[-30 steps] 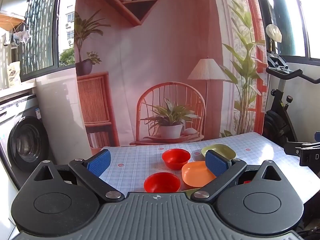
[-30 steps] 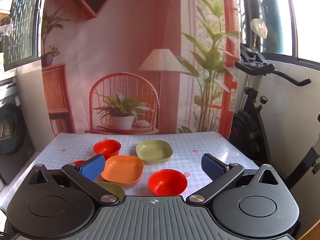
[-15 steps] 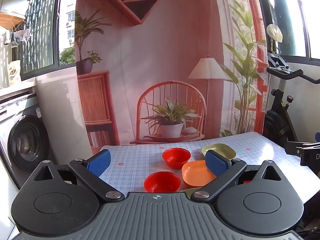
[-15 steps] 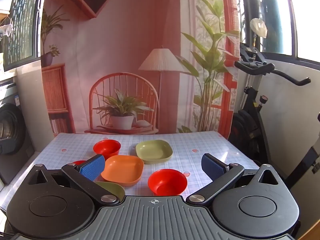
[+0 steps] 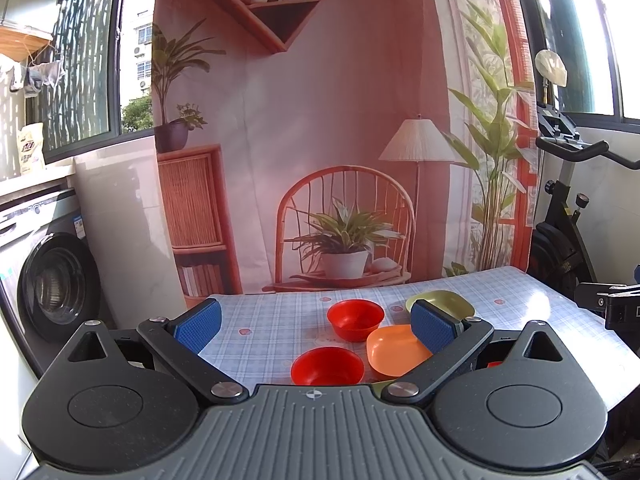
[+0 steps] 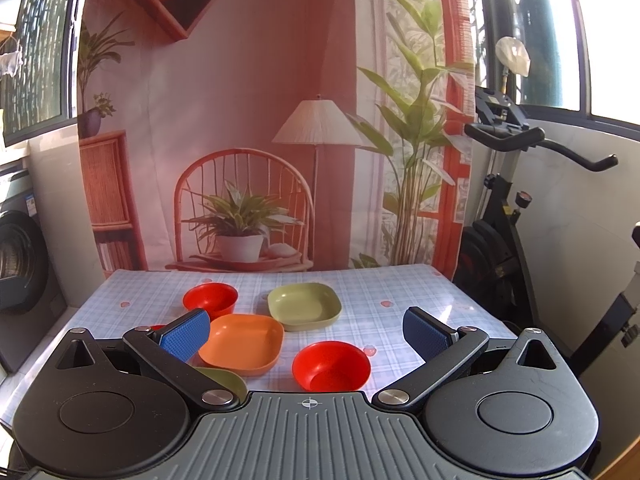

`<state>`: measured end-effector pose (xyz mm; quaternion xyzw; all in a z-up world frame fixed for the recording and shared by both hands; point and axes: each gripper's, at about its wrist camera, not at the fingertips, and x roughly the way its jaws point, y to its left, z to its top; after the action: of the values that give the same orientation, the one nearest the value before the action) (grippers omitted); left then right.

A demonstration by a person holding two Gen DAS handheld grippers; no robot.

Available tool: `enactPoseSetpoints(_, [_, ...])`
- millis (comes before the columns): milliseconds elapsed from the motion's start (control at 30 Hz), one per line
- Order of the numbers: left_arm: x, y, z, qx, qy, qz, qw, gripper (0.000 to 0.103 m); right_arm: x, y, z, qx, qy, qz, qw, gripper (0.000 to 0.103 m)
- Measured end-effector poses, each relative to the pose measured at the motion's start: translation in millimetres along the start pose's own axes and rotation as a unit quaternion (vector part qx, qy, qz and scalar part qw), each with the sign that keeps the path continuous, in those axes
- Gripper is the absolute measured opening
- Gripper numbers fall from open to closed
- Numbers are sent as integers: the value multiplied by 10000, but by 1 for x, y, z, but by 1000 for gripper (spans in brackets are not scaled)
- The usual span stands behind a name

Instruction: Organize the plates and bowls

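While both tongs gape empty, bowls, plates on table

home balcony nook — washing machine, exercise bike (printed living-room backdrop)

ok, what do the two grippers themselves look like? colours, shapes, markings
Both match. The left gripper and right gripper each have a grey ribbed body with a small crosshair mark at its front edge, two black rounded housings with round caps and triangular cut-outs, and black link arms on silver pivot pins. The fingers carry blue textured pads. No cables or sleeves show.
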<state>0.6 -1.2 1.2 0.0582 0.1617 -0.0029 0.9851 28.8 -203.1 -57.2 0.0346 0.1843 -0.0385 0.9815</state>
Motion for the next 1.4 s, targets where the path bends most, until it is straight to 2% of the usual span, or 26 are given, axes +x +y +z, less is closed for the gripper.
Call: enactPoseSetpoints(1400, [1, 1, 1, -48, 60, 11, 10000, 102, -1, -2, -1, 19, 30, 41, 10000, 103])
